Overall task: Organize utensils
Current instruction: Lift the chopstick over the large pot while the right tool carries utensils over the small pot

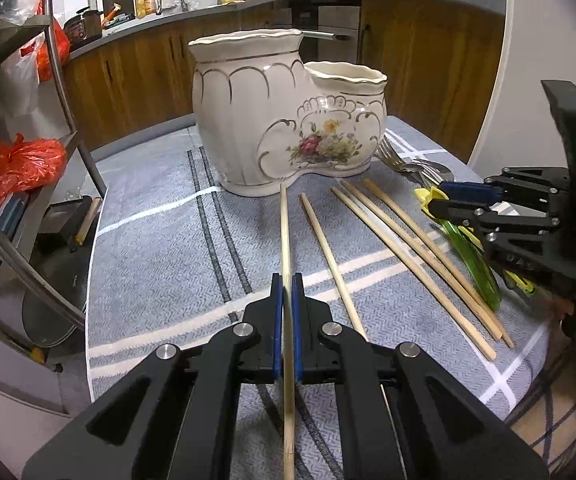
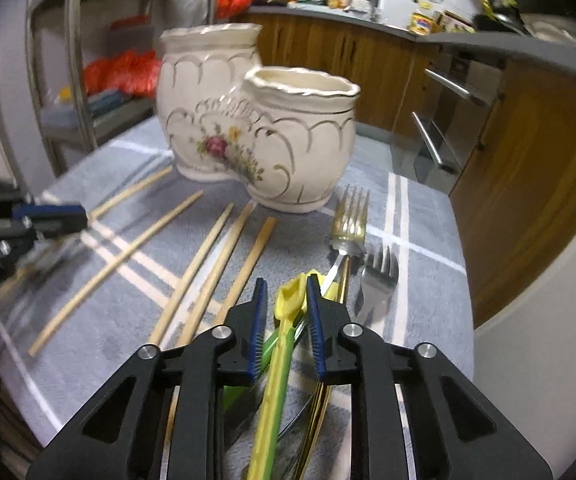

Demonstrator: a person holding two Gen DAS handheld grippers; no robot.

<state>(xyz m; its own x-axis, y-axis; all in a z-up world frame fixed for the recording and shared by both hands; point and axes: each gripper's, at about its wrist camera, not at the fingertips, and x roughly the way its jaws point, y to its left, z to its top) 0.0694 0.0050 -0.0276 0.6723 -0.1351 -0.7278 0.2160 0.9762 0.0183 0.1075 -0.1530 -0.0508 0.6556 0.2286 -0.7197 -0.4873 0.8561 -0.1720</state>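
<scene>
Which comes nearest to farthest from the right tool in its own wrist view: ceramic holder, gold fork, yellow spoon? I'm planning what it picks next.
1. Yellow spoon, between the right tool's fingers.
2. Gold fork, ahead, slightly right.
3. Ceramic holder, behind the fork.

Utensils lying loose in front of a cream holder on the worktop.

The holder (image 1: 288,112) is cream ceramic with gold lines and a painted flower bunch; it stands upright at the far side and has two open compartments, a tall one on the left and a lower one on the right. One wooden chopstick (image 1: 286,248) points toward the holder, its near part hidden. Four other chopsticks (image 1: 407,256) lie flat to its right, spread like a fan. Further right is a heap: a yellow plastic utensil (image 2: 284,344) on top of a green one (image 2: 266,350), and two metal forks (image 2: 351,220) with tines pointing far.
</scene>
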